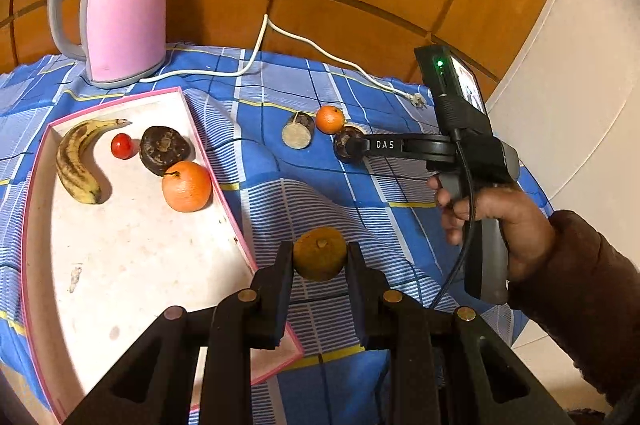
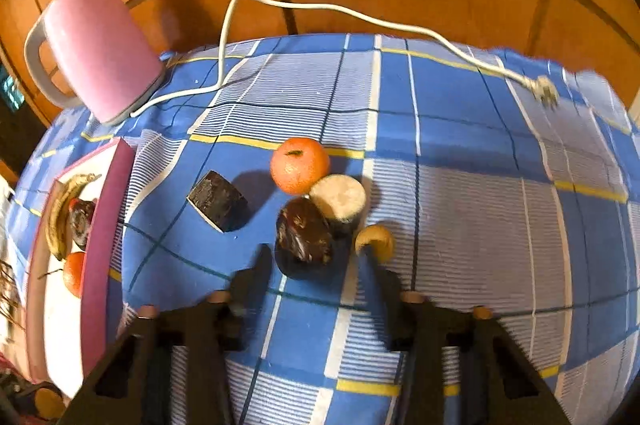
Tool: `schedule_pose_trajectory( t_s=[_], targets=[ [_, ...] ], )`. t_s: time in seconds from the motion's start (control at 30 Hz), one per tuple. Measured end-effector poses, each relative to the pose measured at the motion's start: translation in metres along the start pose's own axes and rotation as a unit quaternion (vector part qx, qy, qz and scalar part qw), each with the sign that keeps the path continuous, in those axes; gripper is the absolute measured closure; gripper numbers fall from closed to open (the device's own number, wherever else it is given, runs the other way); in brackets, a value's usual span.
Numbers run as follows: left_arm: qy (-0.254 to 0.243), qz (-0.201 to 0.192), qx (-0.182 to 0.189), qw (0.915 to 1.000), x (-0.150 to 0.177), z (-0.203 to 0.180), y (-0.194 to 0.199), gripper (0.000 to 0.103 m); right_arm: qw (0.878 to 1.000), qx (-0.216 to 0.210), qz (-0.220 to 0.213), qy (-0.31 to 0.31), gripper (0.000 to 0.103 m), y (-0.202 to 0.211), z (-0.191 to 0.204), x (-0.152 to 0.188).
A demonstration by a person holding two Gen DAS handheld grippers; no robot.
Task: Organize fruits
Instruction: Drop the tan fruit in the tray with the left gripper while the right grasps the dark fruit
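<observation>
I am in the middle of moving loose fruit into the white tray with the pink rim (image 1: 140, 265), with both hands loaded. My left gripper (image 1: 319, 249) is closed on a dull yellow-brown round citrus fruit (image 1: 320, 259). It is held above the blue checked cloth (image 1: 320, 193) on the bench, just beside the tray's near corner. My right gripper (image 2: 316, 253) is closed about a dark brown, wrinkled fruit (image 2: 302, 233) out on the cloth. That view is blurred, so I cannot see how squarely the pads sit on it.

A spotted yellow banana (image 1: 76, 165), a small red tomato (image 1: 121, 145), another dark brown fruit (image 1: 164, 149) and a bright orange (image 1: 187, 186) already lie in the tray. A second orange (image 2: 299, 165), a pale-faced cut piece (image 2: 339, 199) and a dark block (image 2: 218, 201) are left on the cloth.

Next, I judge, the left hand must carry its citrus sideways over the rim to the bare part of the tray and let go low, since a round fruit may roll. The right hand must lift straight up without knocking the cut piece touching its fruit.
</observation>
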State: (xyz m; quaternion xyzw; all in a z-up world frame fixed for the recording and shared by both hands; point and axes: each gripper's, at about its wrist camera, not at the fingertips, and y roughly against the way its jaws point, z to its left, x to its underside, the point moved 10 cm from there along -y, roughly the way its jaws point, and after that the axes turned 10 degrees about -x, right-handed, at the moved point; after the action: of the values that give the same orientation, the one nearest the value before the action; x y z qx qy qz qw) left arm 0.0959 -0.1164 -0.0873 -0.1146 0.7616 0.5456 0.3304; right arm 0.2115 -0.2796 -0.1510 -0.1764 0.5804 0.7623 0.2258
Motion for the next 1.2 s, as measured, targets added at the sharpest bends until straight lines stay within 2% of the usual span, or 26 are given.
schedule_pose_trajectory(
  t_s=[0.23, 0.43, 0.6, 0.63, 0.8, 0.97, 1.1, 1.2],
  targets=[
    [0.002, -0.003, -0.001, 1.0, -0.002, 0.001, 0.002, 0.077, 0.999, -0.028, -0.005, 0.031, 0.081, 0.017, 0.019, 0.013],
    [0.012, -0.004, -0.006, 0.9999, -0.003, 0.009, 0.004, 0.077, 0.998, -0.064, 0.011, -0.004, 0.081, 0.034, 0.017, 0.048],
    [0.025, -0.008, -0.017, 0.9995, -0.004, 0.022, 0.01, 0.077, 0.996, -0.077, 0.015, -0.03, 0.08, 0.032, 0.01, 0.058],
    [0.029, -0.01, -0.021, 0.9993, -0.004, 0.026, 0.011, 0.077, 0.996, -0.078, 0.014, -0.038, 0.074, 0.031, 0.008, 0.058],
    [0.056, -0.019, -0.045, 0.9972, -0.009, 0.055, 0.018, 0.077, 0.993, -0.087, 0.007, -0.077, 0.067, 0.021, 0.0, 0.055],
    [0.114, -0.023, -0.08, 0.9901, -0.013, 0.109, 0.024, 0.077, 0.989, -0.097, -0.004, -0.111, 0.065, 0.018, -0.005, 0.052],
    [0.163, -0.019, -0.088, 0.9826, -0.013, 0.143, 0.026, 0.077, 0.985, -0.109, -0.011, -0.137, 0.062, 0.019, -0.007, 0.048],
    [0.164, -0.018, -0.094, 0.9817, -0.019, 0.151, 0.022, 0.077, 0.984, -0.107, -0.015, -0.141, 0.061, 0.019, -0.008, 0.045]
  ],
)
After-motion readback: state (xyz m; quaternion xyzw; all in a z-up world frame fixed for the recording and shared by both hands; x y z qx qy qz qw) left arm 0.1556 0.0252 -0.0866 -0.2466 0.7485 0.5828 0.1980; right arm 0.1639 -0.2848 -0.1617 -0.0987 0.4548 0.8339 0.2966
